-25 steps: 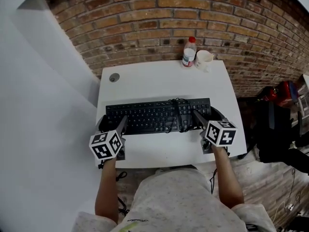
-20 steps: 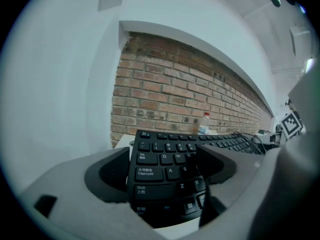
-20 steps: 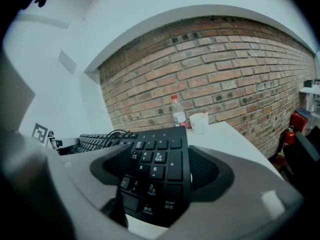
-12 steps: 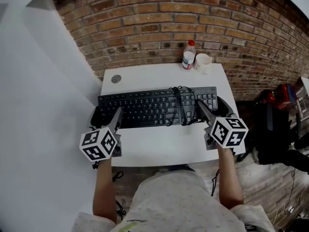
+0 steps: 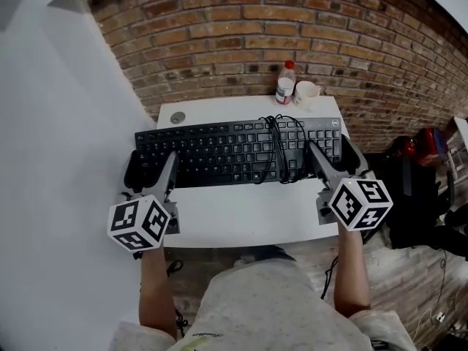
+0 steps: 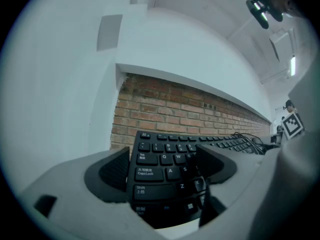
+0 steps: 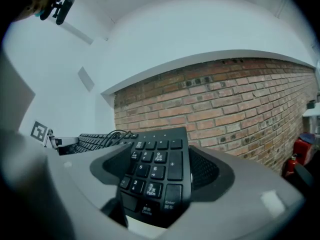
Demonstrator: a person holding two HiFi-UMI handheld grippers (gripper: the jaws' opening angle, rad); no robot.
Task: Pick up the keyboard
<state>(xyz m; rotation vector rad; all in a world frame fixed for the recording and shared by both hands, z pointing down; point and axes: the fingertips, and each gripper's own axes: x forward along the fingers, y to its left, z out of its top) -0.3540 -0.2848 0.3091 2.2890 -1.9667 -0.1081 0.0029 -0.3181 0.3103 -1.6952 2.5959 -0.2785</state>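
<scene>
A black keyboard [image 5: 234,152] with its cable [image 5: 278,148] coiled on top hangs level above the white table [image 5: 241,221], held at both ends. My left gripper [image 5: 151,170] is shut on its left end, and in the left gripper view the jaws flank the Caps Lock and Shift keys of the keyboard [image 6: 165,159]. My right gripper [image 5: 334,154] is shut on the number-pad end. In the right gripper view the keyboard [image 7: 157,166] sits between both pads, with brick wall behind it.
A plastic bottle [image 5: 285,82] and a white mug [image 5: 308,91] stand at the table's back edge. A cable grommet [image 5: 178,118] lies at the back left. The brick wall [image 5: 256,35] is close behind. Dark bags and a red object [image 5: 428,141] lie on the floor right.
Both grippers have risen and moved toward the wall with the keyboard between them. It looks larger and now covers the back part of the table.
</scene>
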